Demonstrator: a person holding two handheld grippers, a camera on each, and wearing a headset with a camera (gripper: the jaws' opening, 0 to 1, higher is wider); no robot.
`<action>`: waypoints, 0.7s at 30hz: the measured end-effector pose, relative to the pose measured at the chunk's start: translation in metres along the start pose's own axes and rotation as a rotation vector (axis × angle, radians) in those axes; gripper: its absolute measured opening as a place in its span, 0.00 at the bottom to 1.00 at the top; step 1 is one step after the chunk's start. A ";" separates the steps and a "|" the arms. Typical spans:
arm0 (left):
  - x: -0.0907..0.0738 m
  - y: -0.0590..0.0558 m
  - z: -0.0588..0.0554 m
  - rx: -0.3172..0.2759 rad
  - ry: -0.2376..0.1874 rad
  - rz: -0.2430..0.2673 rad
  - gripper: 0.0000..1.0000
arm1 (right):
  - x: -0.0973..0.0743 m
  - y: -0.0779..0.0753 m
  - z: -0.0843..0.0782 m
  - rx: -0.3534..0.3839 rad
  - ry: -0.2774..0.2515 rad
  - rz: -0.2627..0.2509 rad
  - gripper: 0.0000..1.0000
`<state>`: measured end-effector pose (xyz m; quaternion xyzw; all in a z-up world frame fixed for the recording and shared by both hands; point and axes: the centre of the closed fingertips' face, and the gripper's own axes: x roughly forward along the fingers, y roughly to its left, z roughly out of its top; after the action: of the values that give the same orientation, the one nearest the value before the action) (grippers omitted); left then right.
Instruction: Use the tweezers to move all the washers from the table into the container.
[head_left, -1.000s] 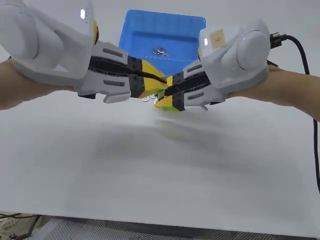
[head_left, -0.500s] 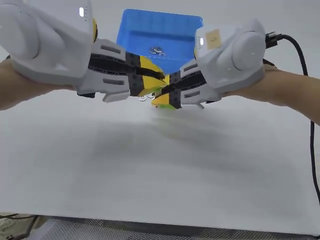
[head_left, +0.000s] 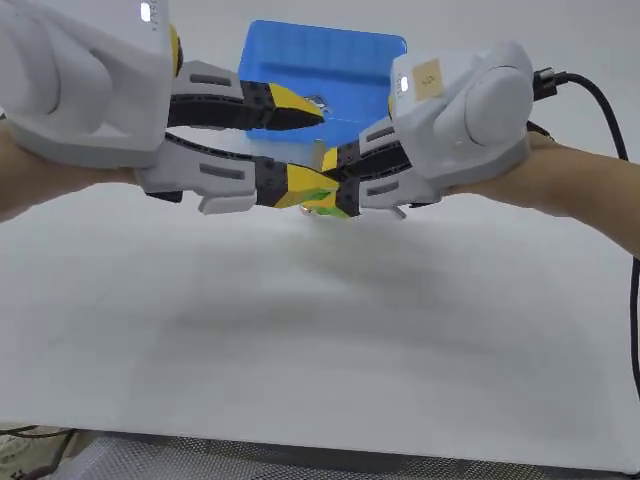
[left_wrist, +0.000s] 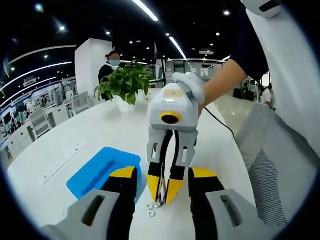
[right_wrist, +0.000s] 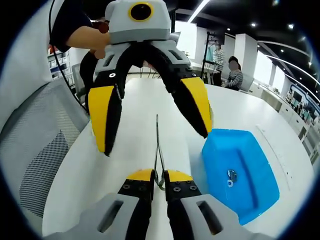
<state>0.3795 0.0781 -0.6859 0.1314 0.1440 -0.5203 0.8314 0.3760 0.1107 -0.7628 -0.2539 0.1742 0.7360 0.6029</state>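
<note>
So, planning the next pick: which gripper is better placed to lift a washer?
Right. The right gripper is shut on the tweezers, tips beside the loose washers; the left gripper is open and empty.

Left tool (left_wrist: 163, 171), jaws spread, crowds the right tool's (right_wrist: 159, 177) front; the near tabletop (head_left: 300, 350) lies bare.

Two handheld tools face each other.
Left tool (head_left: 305, 148), from 9 o'clock, gapes; right tool (head_left: 338, 180), from 3 o'clock, pinches tweezers (right_wrist: 158, 145).
</note>
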 end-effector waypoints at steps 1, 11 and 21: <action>-0.002 0.001 0.002 0.000 -0.014 0.014 0.54 | -0.002 0.000 0.001 0.002 -0.002 -0.004 0.09; -0.033 0.007 -0.005 -0.089 -0.048 0.134 0.86 | -0.014 0.001 0.014 0.003 -0.019 -0.025 0.09; -0.062 0.006 0.005 -0.115 -0.131 0.202 1.00 | -0.031 -0.004 0.034 -0.021 -0.028 -0.046 0.09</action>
<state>0.3591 0.1300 -0.6573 0.0630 0.1049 -0.4323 0.8934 0.3791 0.1062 -0.7172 -0.2539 0.1521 0.7272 0.6193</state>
